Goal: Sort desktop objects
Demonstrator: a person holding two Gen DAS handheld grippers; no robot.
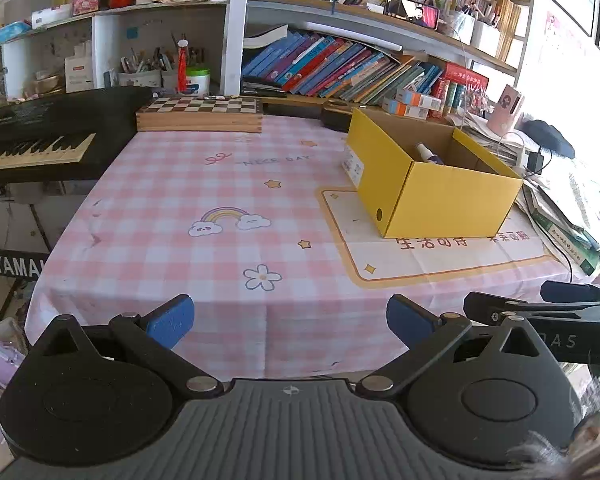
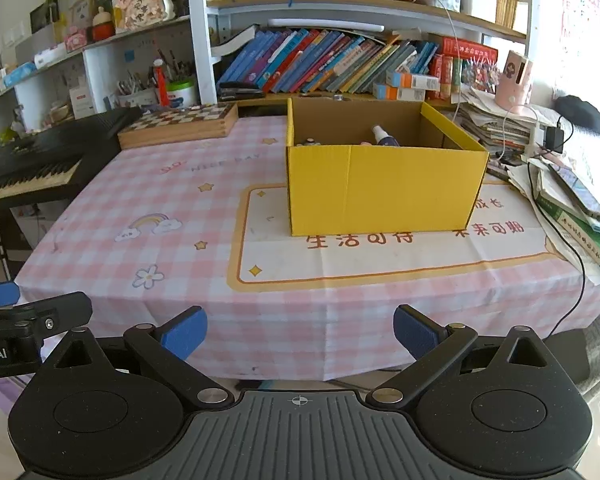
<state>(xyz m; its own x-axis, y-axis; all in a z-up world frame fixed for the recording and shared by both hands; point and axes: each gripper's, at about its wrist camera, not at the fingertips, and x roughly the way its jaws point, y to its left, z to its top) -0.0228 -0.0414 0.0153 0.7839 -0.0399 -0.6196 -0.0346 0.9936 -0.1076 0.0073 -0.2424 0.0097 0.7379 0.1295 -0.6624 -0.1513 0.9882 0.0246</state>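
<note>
A table in pink checked cloth carries a yellow box and a chessboard case.

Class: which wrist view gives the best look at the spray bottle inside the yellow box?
The right wrist view: it looks over the box's near wall, so the bottle's white cap and dark body show, next to other items. In the left wrist view the bottle is seen at an angle, partly hidden by a wall of the box.
</note>
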